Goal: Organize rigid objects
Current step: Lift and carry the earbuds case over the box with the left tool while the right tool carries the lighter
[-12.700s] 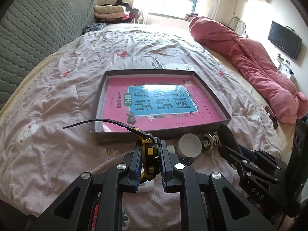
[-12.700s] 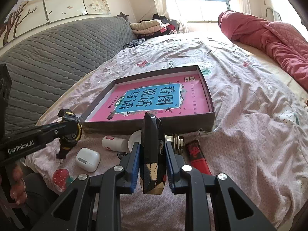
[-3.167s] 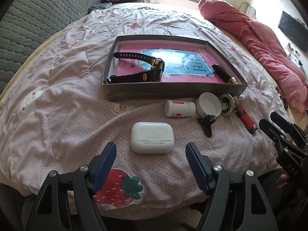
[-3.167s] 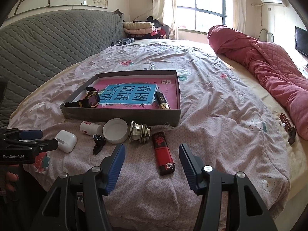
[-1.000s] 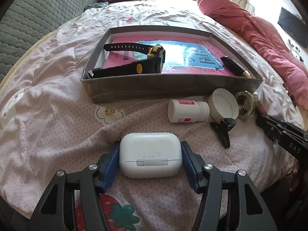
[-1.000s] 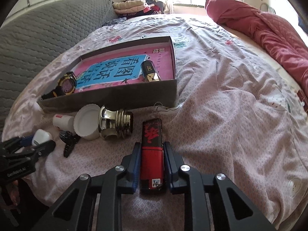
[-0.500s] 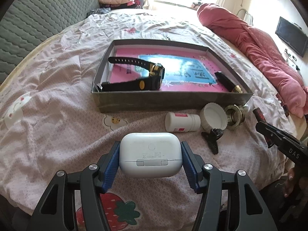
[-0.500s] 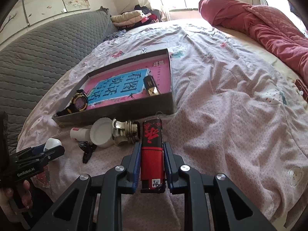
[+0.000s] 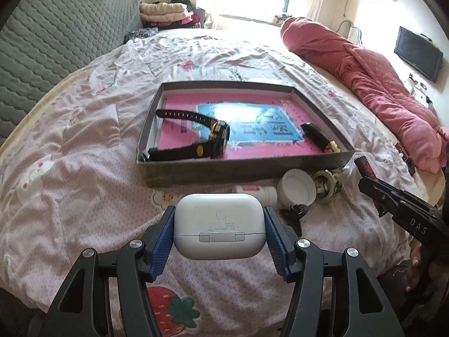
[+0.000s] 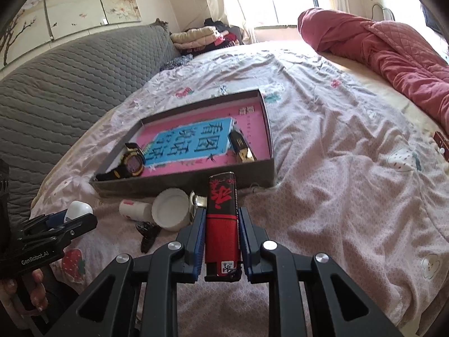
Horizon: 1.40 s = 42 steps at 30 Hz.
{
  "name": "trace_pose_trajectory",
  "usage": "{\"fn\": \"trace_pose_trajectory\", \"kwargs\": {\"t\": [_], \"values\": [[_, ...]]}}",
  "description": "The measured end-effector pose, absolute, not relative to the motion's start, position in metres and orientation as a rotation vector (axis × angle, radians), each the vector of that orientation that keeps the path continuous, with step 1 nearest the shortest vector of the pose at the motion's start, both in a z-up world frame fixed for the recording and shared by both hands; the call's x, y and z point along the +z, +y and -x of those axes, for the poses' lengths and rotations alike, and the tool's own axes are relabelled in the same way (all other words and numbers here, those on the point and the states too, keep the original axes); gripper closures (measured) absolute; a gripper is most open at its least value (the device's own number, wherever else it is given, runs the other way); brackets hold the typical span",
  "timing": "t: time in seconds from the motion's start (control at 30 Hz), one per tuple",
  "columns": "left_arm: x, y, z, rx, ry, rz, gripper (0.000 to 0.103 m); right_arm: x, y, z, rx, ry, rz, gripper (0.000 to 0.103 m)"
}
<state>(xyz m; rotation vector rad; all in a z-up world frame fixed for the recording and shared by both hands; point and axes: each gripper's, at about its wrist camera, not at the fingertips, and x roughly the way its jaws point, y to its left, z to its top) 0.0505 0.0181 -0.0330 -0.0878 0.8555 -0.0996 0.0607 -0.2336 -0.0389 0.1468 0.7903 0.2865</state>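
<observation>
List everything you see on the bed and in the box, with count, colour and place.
box: 1, grey, mid-bed
book: 1, pink-blue, lining box
watch: 1, black-yellow, box left
black lighter: 1, black-gold, box right
bottle: 1, white, lying before box
cap: 1, white, beside bottle
metal fitting: 1, silver, right of cap
clip: 1, black, below cap
quilt: 1, red, bed's right
earbud case: 1, white, in left tool
red lighter: 1, red-black, in right tool

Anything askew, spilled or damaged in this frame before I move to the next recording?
Nothing damaged or spilled. The small white bottle lies on its side on the bedspread beside a loose white cap, outside the tray.
</observation>
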Motion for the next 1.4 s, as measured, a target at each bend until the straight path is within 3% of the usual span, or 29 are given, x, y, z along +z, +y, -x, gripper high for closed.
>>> {"fn": "trace_pose_trajectory", "kwargs": {"t": [1.4], "values": [[-0.004, 0.005, -0.111, -0.093, 0.755, 0.161, 0.041, -0.008, -0.219, -0.083, 0.297, 0.631, -0.121, 0.08]]}}
